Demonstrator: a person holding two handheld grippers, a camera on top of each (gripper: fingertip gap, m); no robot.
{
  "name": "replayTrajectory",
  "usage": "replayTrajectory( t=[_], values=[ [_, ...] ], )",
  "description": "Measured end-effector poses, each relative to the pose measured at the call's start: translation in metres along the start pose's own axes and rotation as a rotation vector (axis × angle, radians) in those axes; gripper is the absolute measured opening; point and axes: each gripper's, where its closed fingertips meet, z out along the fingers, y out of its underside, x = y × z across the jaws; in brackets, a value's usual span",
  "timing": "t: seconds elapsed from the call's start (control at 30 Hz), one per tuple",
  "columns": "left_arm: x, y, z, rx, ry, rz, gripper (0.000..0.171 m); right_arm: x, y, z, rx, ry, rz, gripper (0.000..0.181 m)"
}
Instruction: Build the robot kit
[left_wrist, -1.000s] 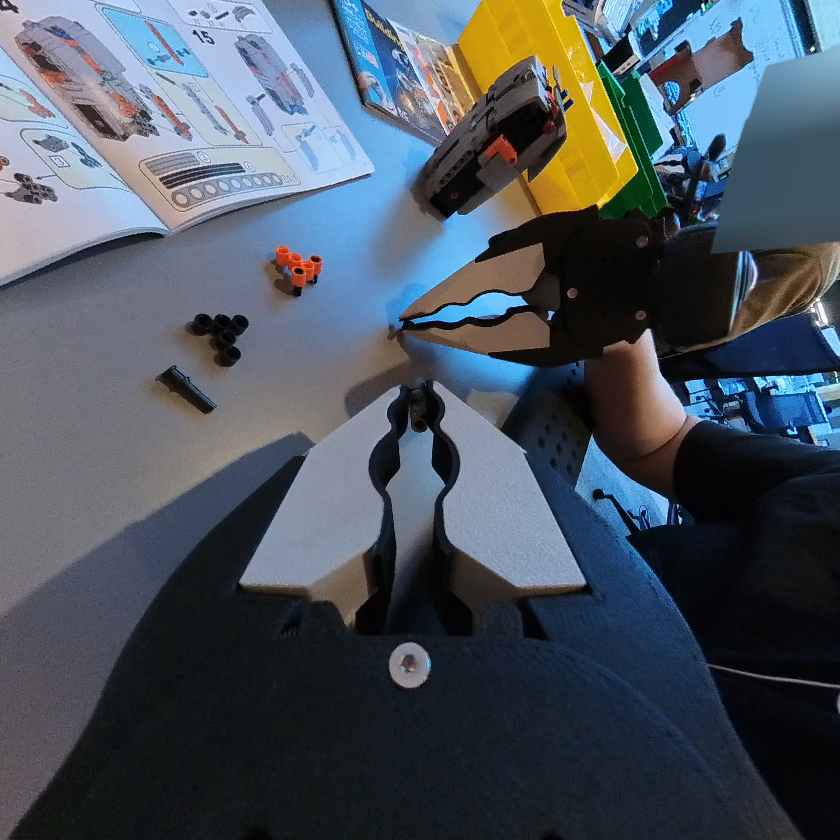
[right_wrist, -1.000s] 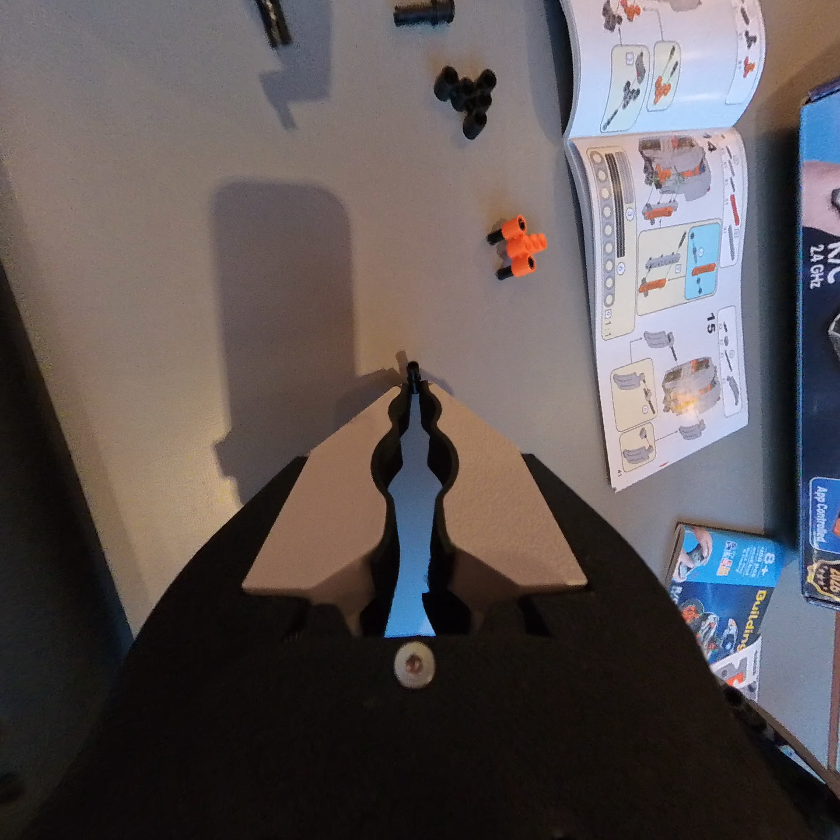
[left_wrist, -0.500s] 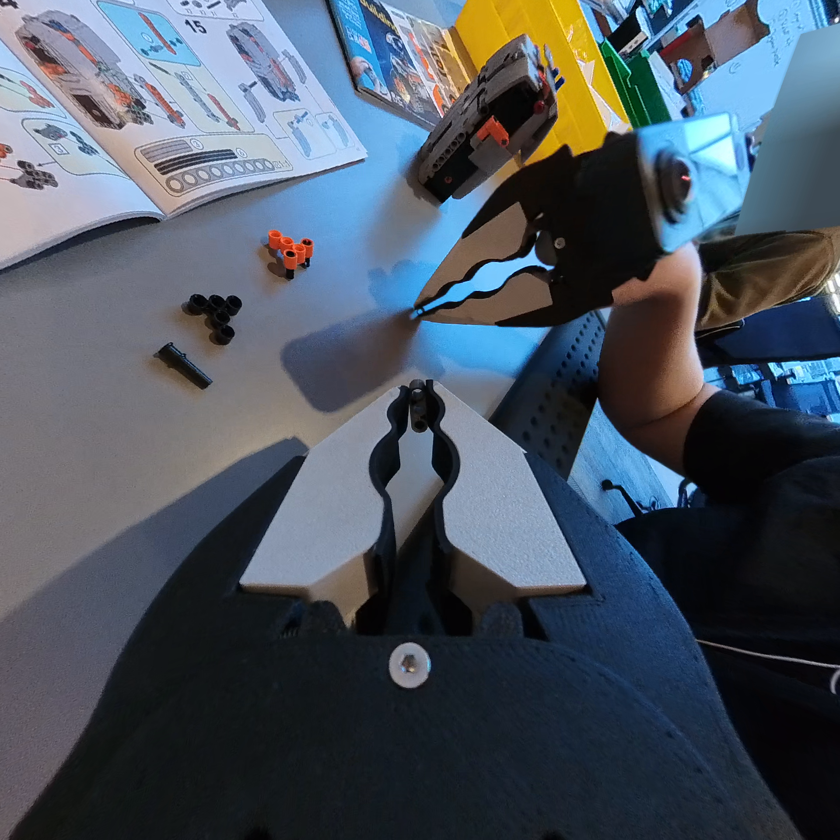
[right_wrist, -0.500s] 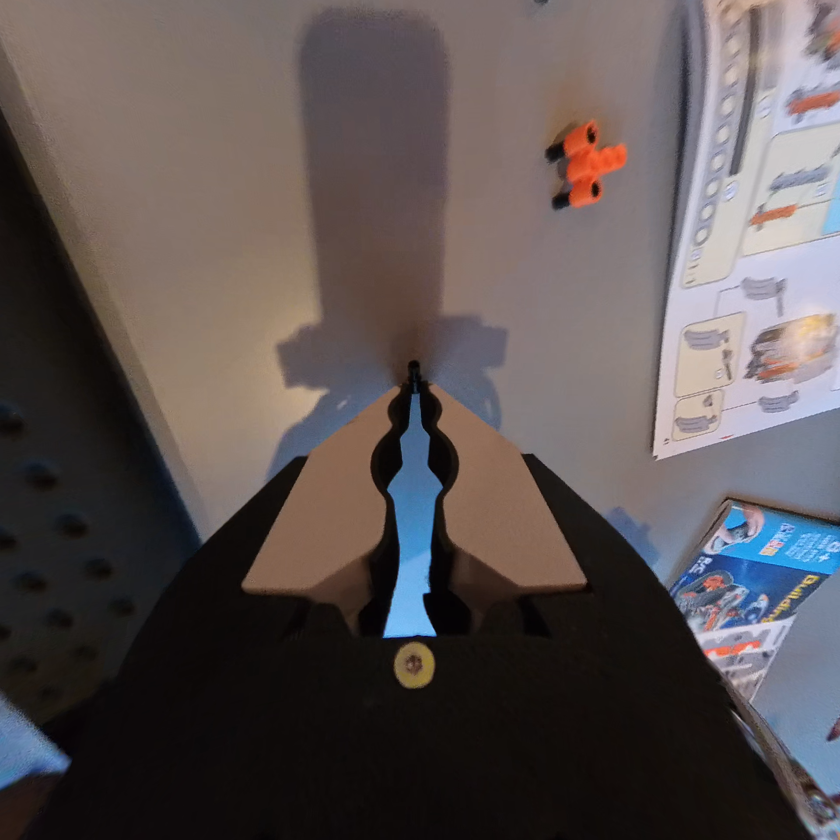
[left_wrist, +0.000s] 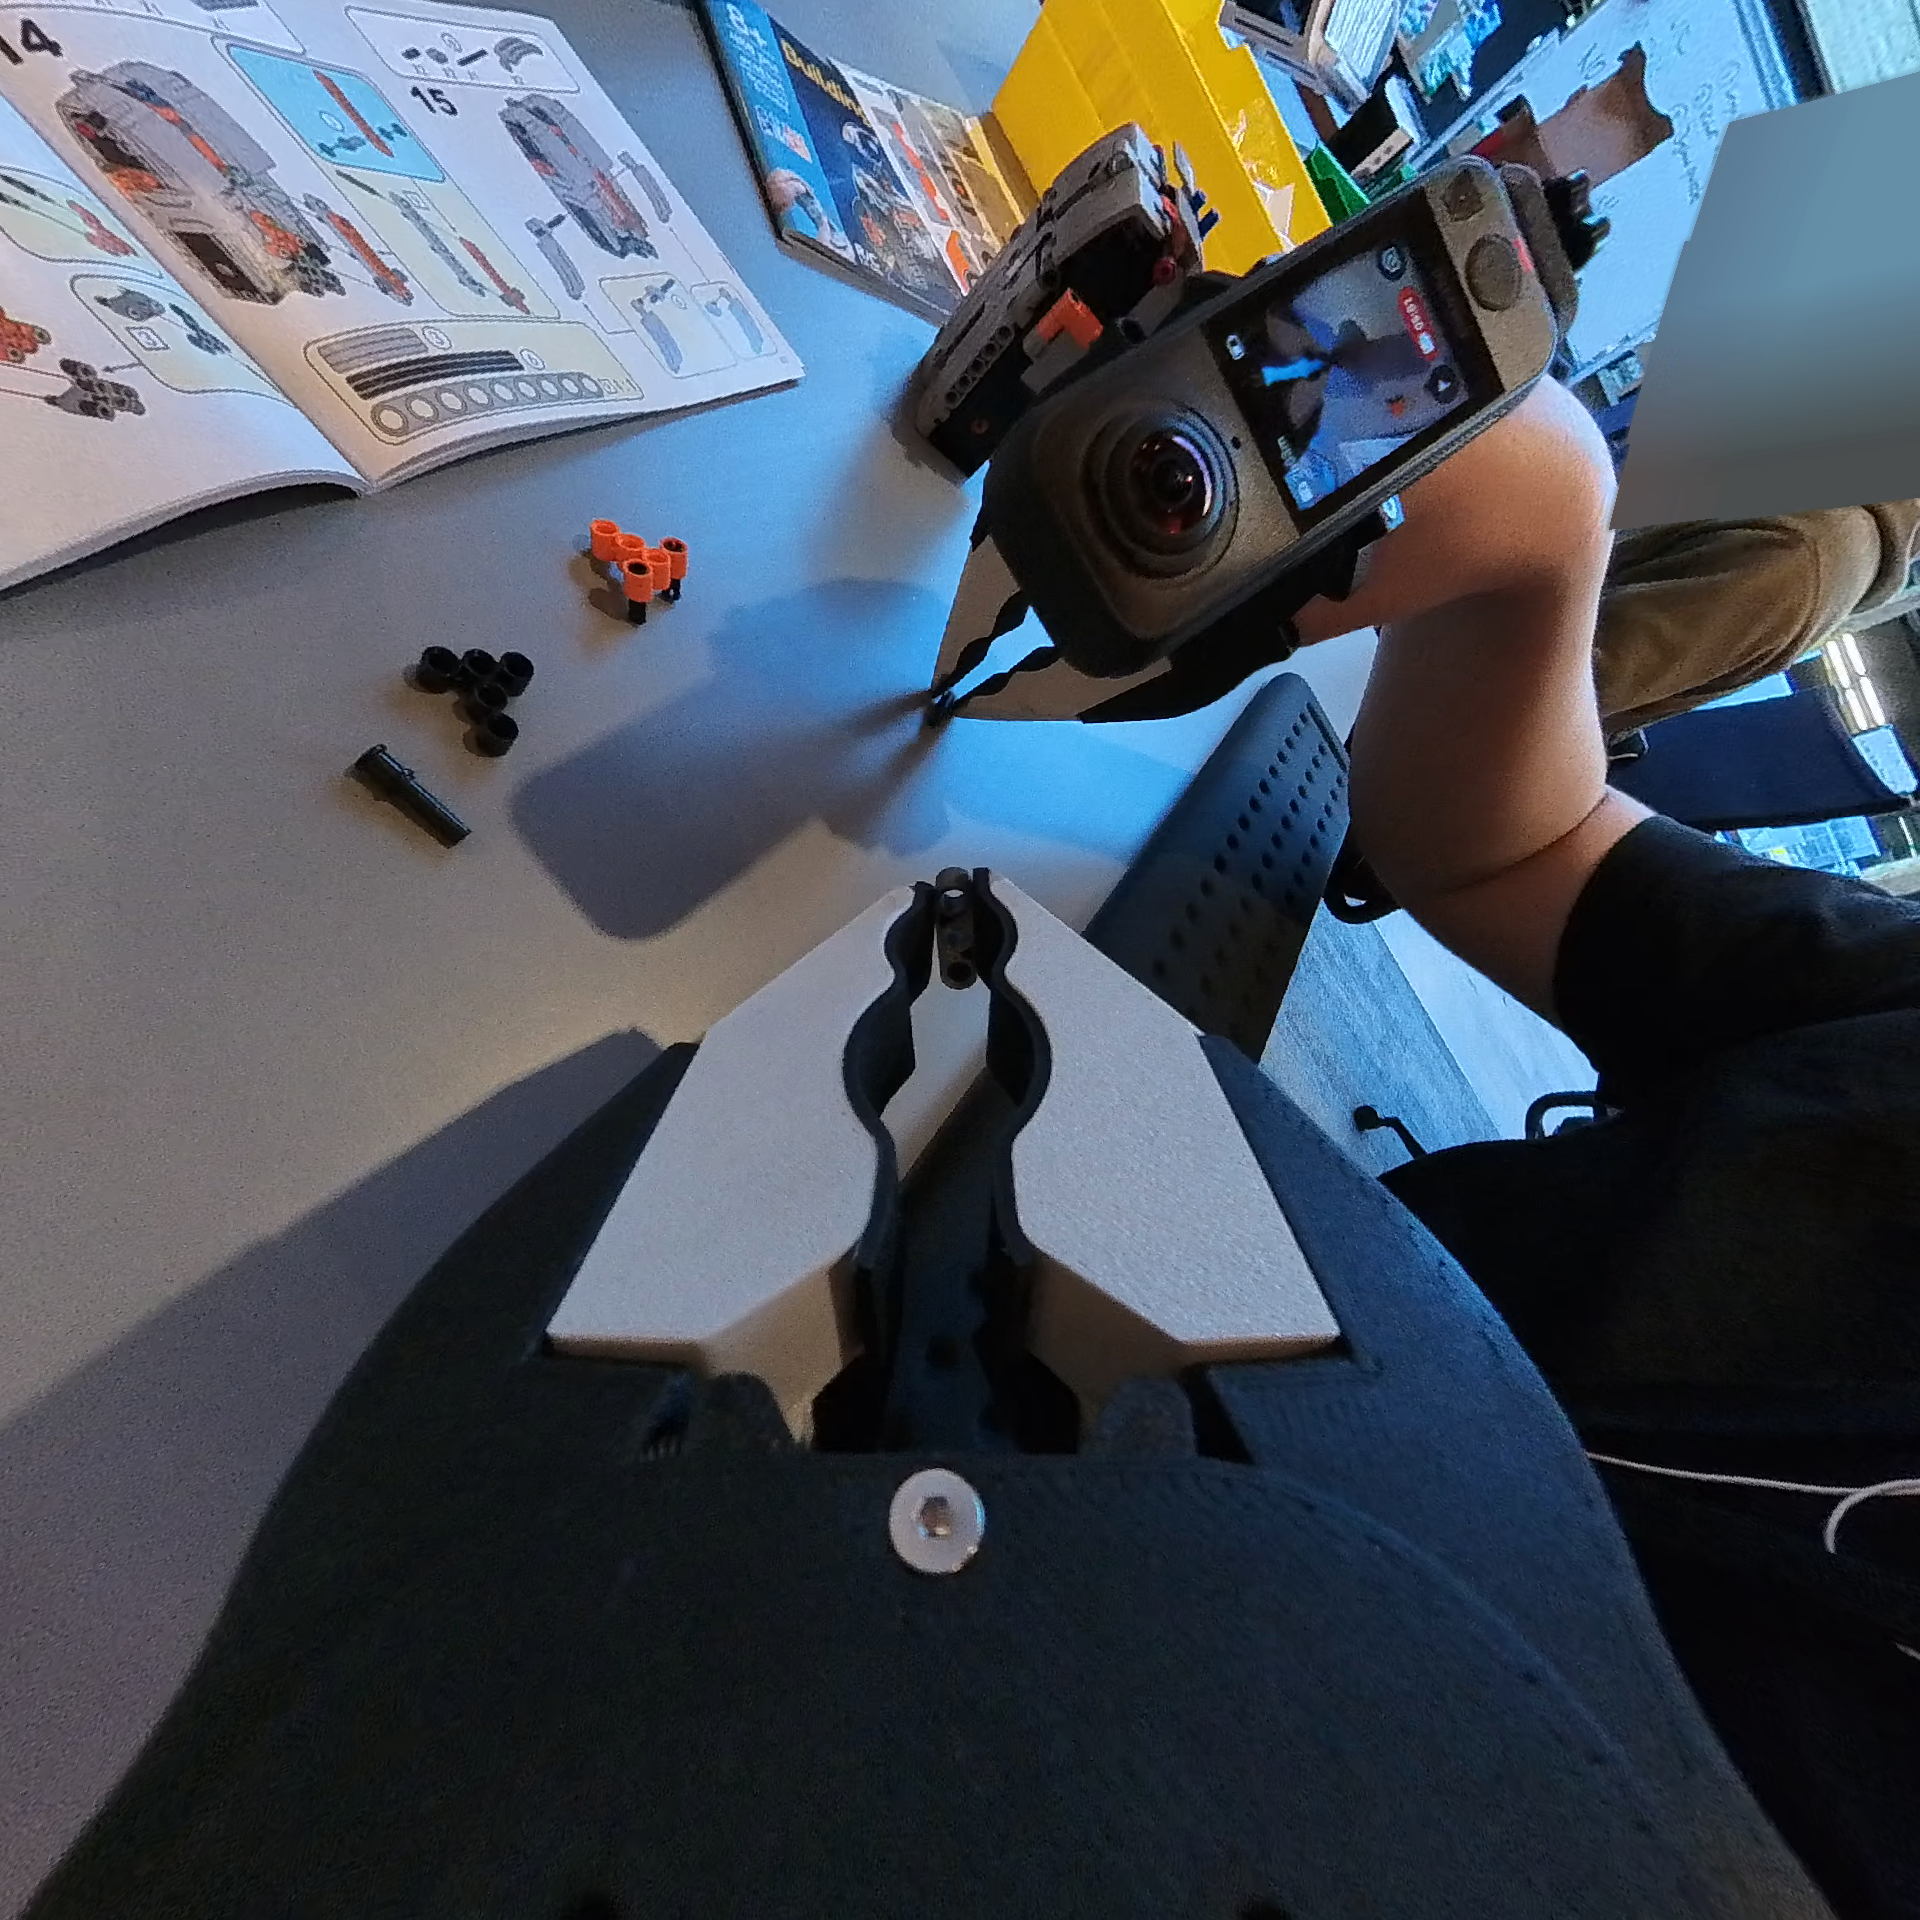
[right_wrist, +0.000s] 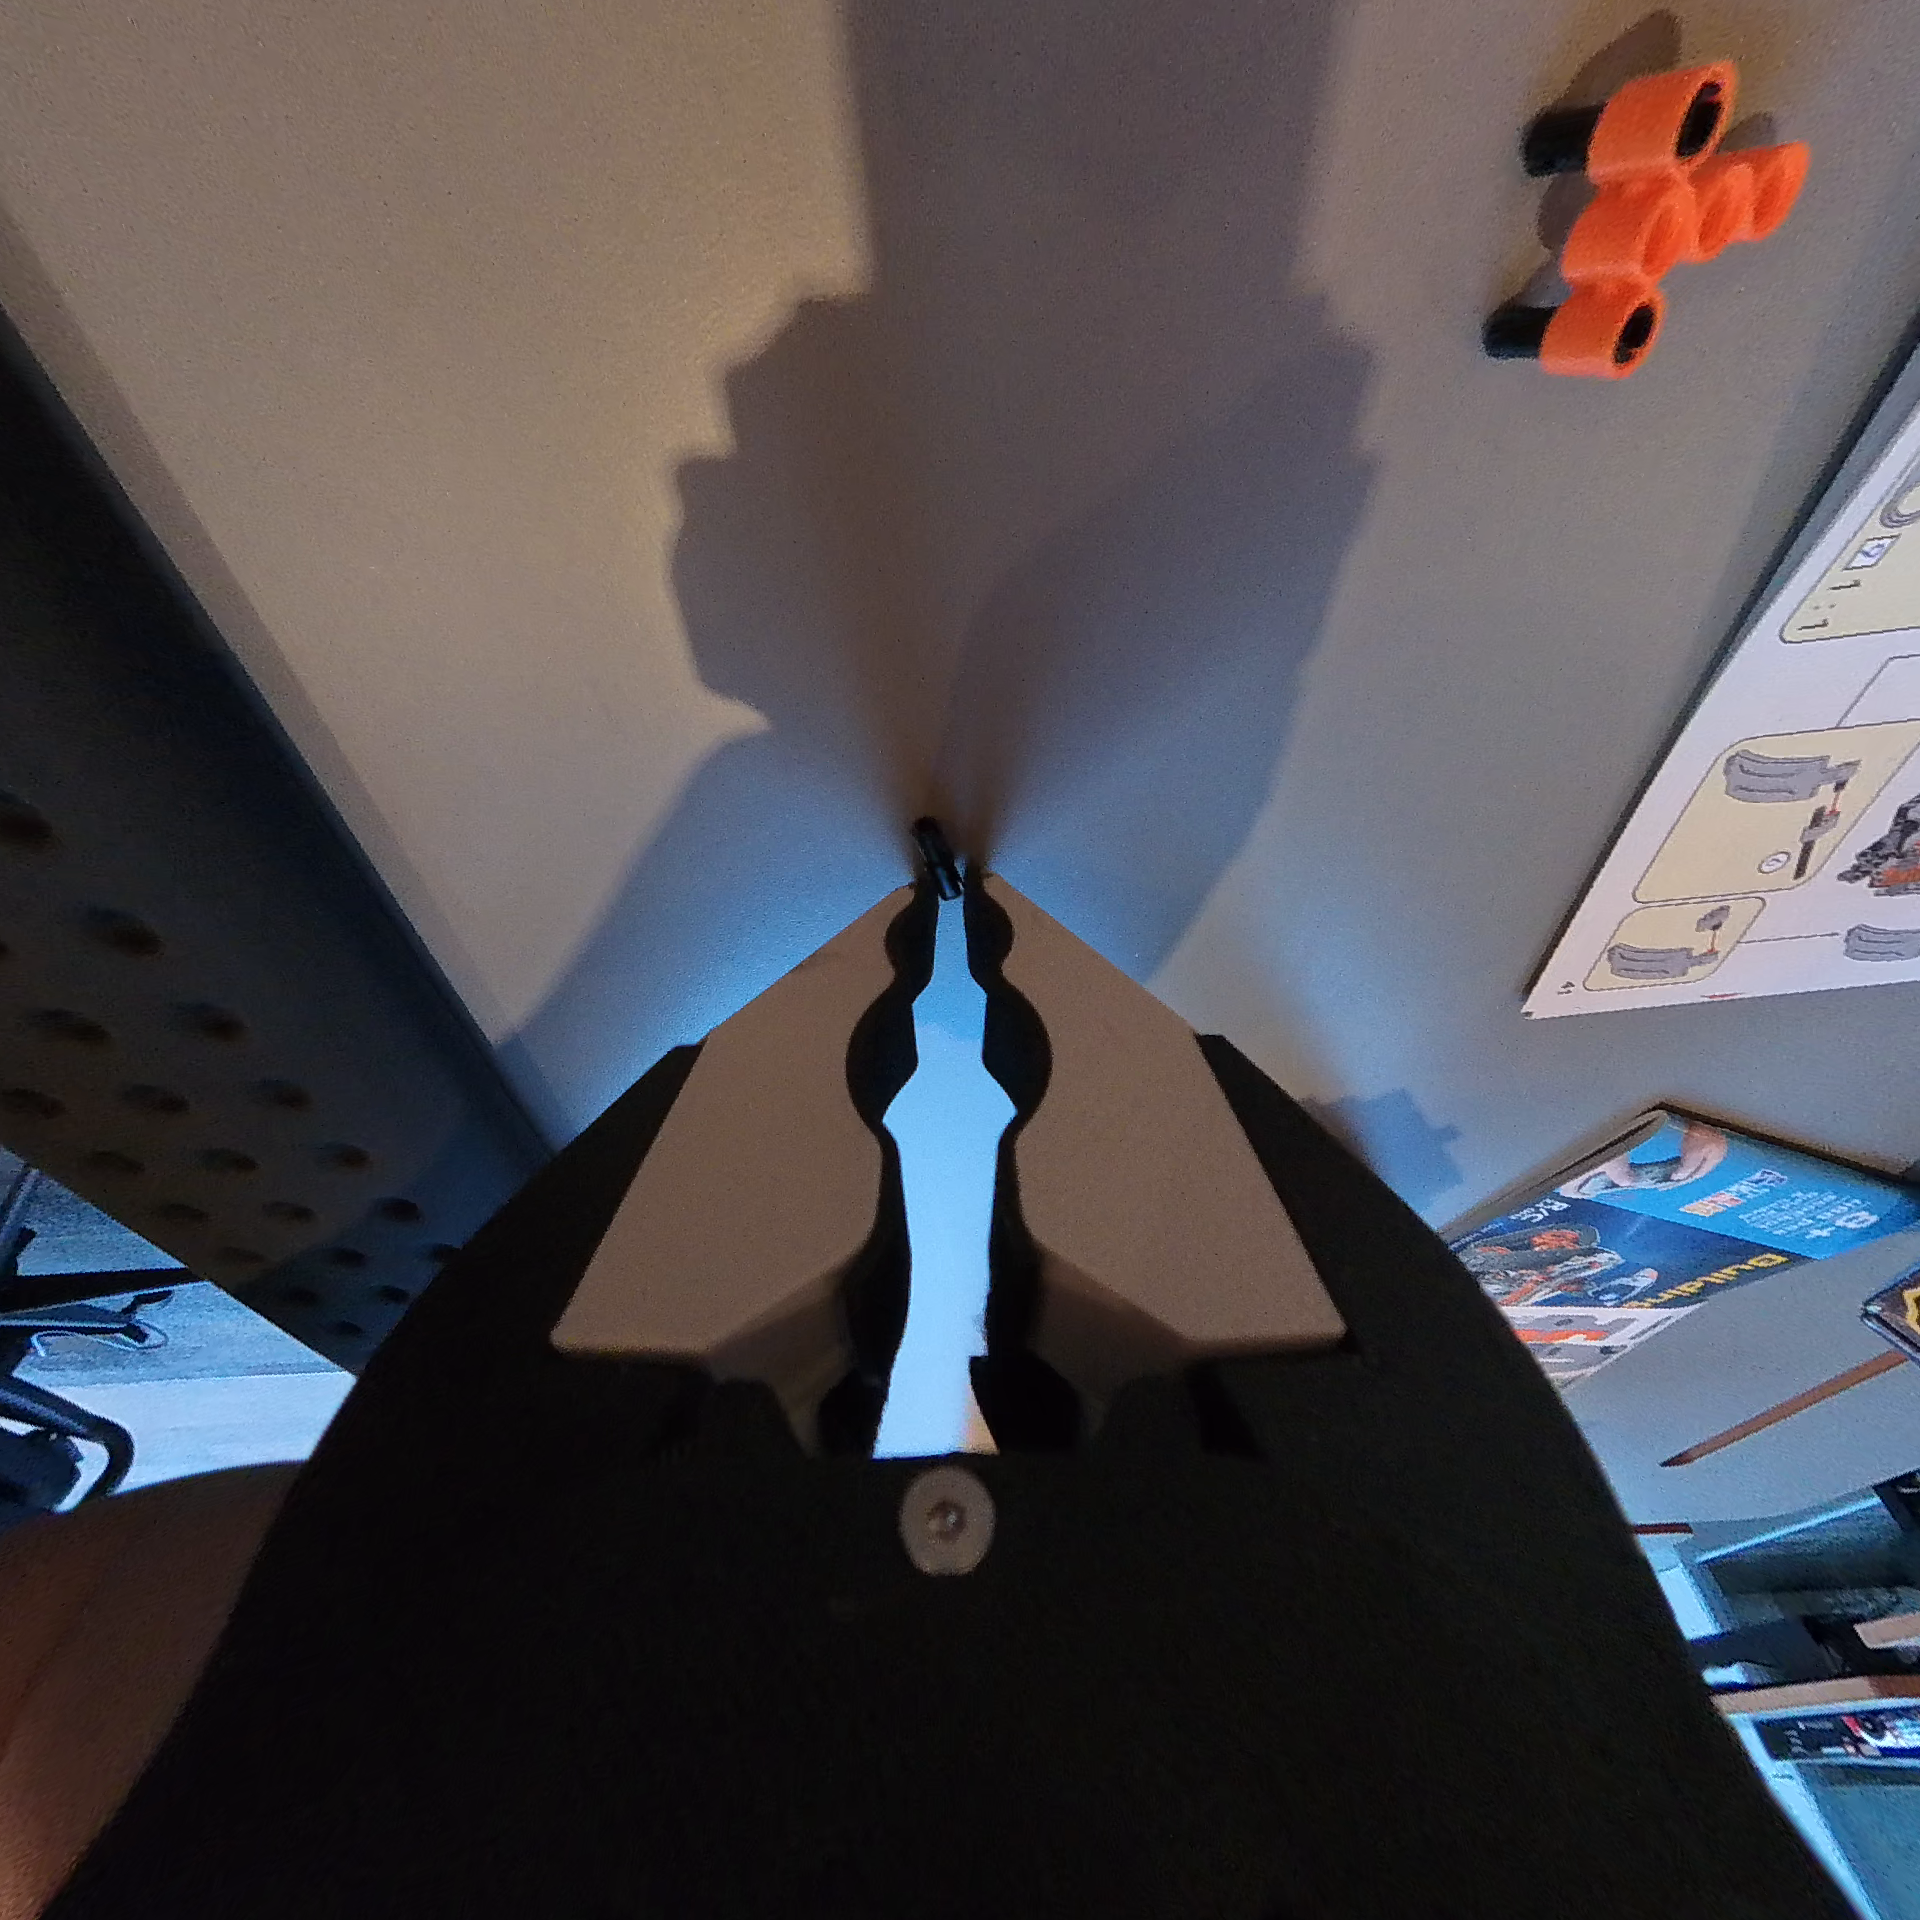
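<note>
My left gripper (left_wrist: 954, 896) is shut on a small dark grey connector piece (left_wrist: 953, 925) and holds it above the grey table (left_wrist: 208, 987). My right gripper (right_wrist: 940, 878) is shut on a tiny black pin (right_wrist: 935, 847), tip pressed down at the table surface; it also shows in the left wrist view (left_wrist: 940, 707) just beyond my left gripper. An orange connector with black pins (left_wrist: 636, 556) lies on the table; it also shows in the right wrist view (right_wrist: 1652, 218), up and right of the right gripper.
A black connector cluster (left_wrist: 476, 691) and a black axle pin (left_wrist: 410, 795) lie left of the grippers. An open instruction booklet (left_wrist: 312, 239), a boxed set (left_wrist: 862, 177), a grey model (left_wrist: 1060, 301) and a yellow bin (left_wrist: 1153, 114) stand beyond. A perforated chair (left_wrist: 1226, 873) is at the table edge. The tips of one gripper are about 20 cm away from the tips of the other.
My right gripper has tilted steeply downward and lowered its tip with the black pin to the table. My left gripper has barely moved, still holding its piece.
</note>
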Motion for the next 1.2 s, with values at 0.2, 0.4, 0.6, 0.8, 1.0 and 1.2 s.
replayTrajectory(
  t=[0.2,0.4,0.6,0.8,1.0,1.2],
  values=[
    [0.002,0.001,-0.003,0.003,0.012,0.004,0.004,-0.003,-0.001,-0.001,0.144,-0.042,0.022,0.012],
    [0.007,0.001,-0.008,0.012,0.030,0.009,0.004,0.000,-0.002,-0.004,0.569,0.021,-0.058,0.020],
    [0.014,0.000,-0.007,0.011,0.036,0.024,0.004,0.000,-0.005,-0.009,0.834,-0.033,-0.103,0.019],
    [0.018,0.003,-0.003,-0.008,0.028,0.028,0.004,-0.003,-0.008,-0.006,0.911,-0.106,-0.117,0.011],
    [0.022,0.002,0.002,-0.013,0.039,0.032,0.004,-0.005,-0.010,-0.007,0.949,-0.150,-0.119,0.004],
    [0.022,0.003,0.002,-0.013,0.051,0.030,0.004,-0.008,0.006,-0.009,0.874,-0.142,-0.020,0.003]
  ],
)
